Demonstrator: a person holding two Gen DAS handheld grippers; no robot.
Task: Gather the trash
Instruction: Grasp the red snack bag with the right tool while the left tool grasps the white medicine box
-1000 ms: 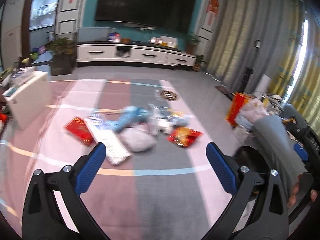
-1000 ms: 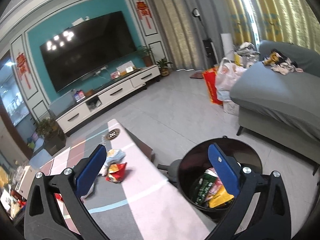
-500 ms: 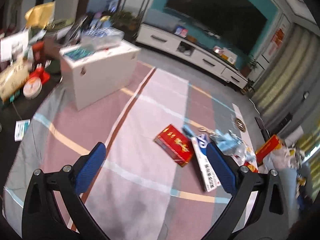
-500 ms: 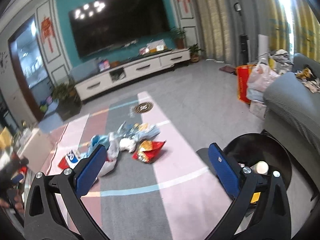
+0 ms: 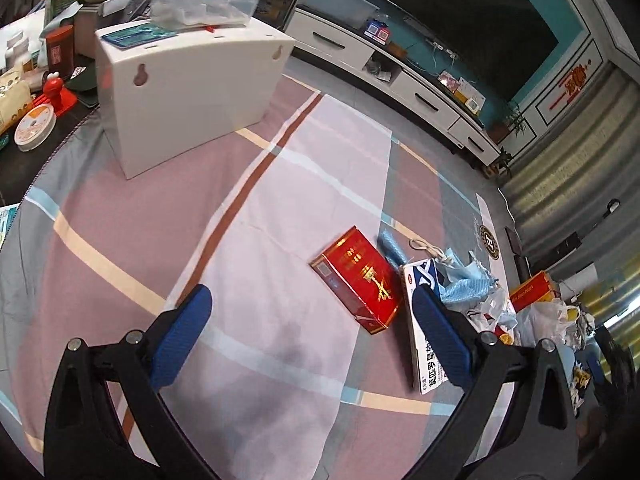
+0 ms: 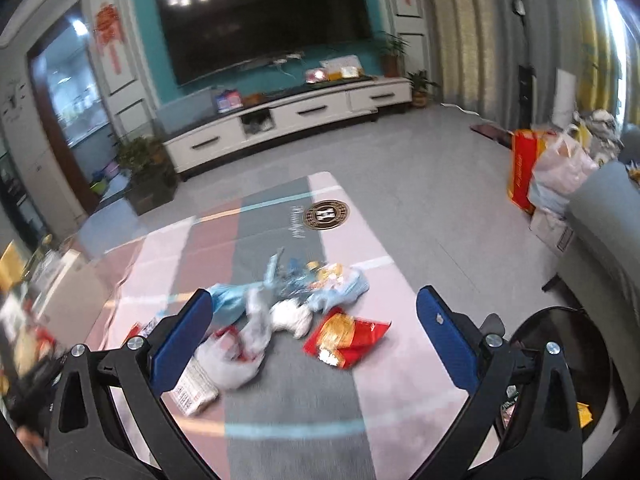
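Trash lies in a heap on the striped cloth point(image 5: 280, 208). In the left wrist view a red box point(image 5: 356, 280) lies flat just ahead of my left gripper point(image 5: 312, 336), which is open and empty; a white and blue box point(image 5: 420, 328) sits partly behind its right finger, with crumpled blue wrappers point(image 5: 460, 280) beyond. In the right wrist view my right gripper point(image 6: 316, 340) is open and empty above the pile: a red snack bag point(image 6: 348, 340), a white plastic bag point(image 6: 244, 352), blue wrappers point(image 6: 344, 288). The black trash bin point(image 6: 576, 364) stands at the lower right, with trash inside.
A white box point(image 5: 188, 92) with a clear plastic container point(image 5: 204, 6) on top stands on the cloth's far left. Clutter lines the left edge. A grey sofa point(image 6: 608, 232), bags point(image 6: 560, 172) and a TV cabinet point(image 6: 296, 116) lie beyond.
The left gripper has swung left and come lower toward the red box. The right gripper has turned from the bin to face the trash pile. Both stayed open.
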